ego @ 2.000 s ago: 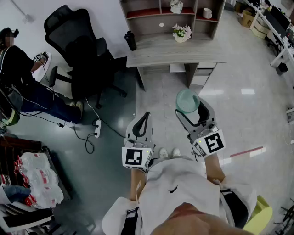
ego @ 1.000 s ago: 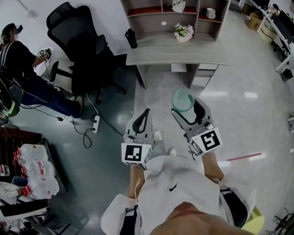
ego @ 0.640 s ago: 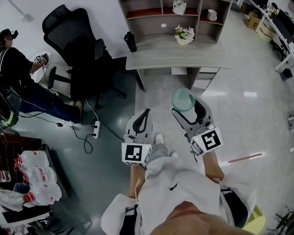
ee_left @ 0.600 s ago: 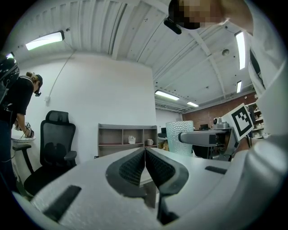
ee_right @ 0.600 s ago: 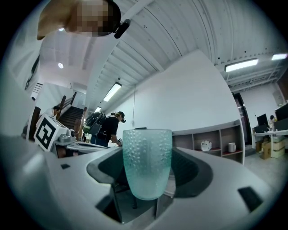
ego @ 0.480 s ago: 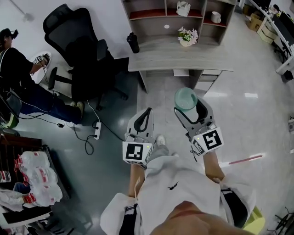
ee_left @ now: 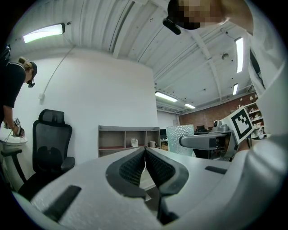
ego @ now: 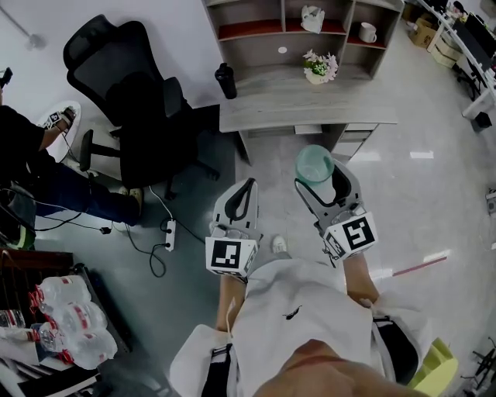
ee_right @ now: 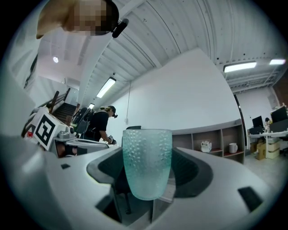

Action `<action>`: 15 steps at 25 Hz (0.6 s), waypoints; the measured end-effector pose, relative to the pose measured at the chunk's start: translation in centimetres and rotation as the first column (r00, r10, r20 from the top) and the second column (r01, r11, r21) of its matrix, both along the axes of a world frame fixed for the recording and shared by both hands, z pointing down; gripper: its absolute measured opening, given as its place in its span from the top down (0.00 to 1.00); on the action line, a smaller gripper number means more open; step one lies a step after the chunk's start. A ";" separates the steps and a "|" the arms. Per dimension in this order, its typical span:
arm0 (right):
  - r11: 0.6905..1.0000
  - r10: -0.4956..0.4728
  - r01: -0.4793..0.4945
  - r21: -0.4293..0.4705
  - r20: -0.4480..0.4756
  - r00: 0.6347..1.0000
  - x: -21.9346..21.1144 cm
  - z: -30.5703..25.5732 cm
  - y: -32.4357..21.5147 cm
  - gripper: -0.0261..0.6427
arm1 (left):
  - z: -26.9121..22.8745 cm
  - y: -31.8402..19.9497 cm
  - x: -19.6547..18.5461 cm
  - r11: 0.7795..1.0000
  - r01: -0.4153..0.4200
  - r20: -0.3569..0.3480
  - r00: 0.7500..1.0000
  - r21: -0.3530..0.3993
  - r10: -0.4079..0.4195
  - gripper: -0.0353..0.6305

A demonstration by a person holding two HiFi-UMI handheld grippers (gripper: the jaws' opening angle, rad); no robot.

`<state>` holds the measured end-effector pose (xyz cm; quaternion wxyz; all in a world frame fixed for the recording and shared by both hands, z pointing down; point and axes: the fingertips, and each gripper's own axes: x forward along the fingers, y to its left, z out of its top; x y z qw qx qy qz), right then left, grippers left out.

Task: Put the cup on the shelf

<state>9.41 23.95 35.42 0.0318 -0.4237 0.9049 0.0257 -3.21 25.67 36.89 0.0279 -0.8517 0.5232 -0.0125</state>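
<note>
A pale teal dimpled glass cup stands upright between the jaws of my right gripper, which is shut on it above the floor in front of the desk. In the right gripper view the cup fills the middle of the frame. My left gripper hangs beside it on the left, shut with nothing in it; its pads meet. The wooden shelf stands on the back of the grey desk, ahead of both grippers, and also shows far off as the shelf.
On the desk stand a black bottle and a flower pot. The shelf holds a white mug and a white bag-like thing. A black office chair, a seated person, a power strip and packed bottles are at left.
The desk and shelf have drifted slightly nearer and rightward in the head view as the person steps forward. Both grippers keep their pose, and the cup stays held.
</note>
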 end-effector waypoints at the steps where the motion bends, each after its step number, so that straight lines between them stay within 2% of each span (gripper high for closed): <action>1: 1.000 0.006 -0.006 0.001 -0.001 1.000 -0.4 0.0 -0.4 0.44 | 0.0 -0.5 -0.4 1.000 -0.007 0.000 1.000 0.000 0.007 0.91; 15: 0.998 0.058 -0.059 -0.011 -0.018 0.998 -2.6 0.2 -3.0 0.44 | 0.0 -4.4 -2.0 0.997 -0.072 -0.008 0.997 0.002 0.072 0.91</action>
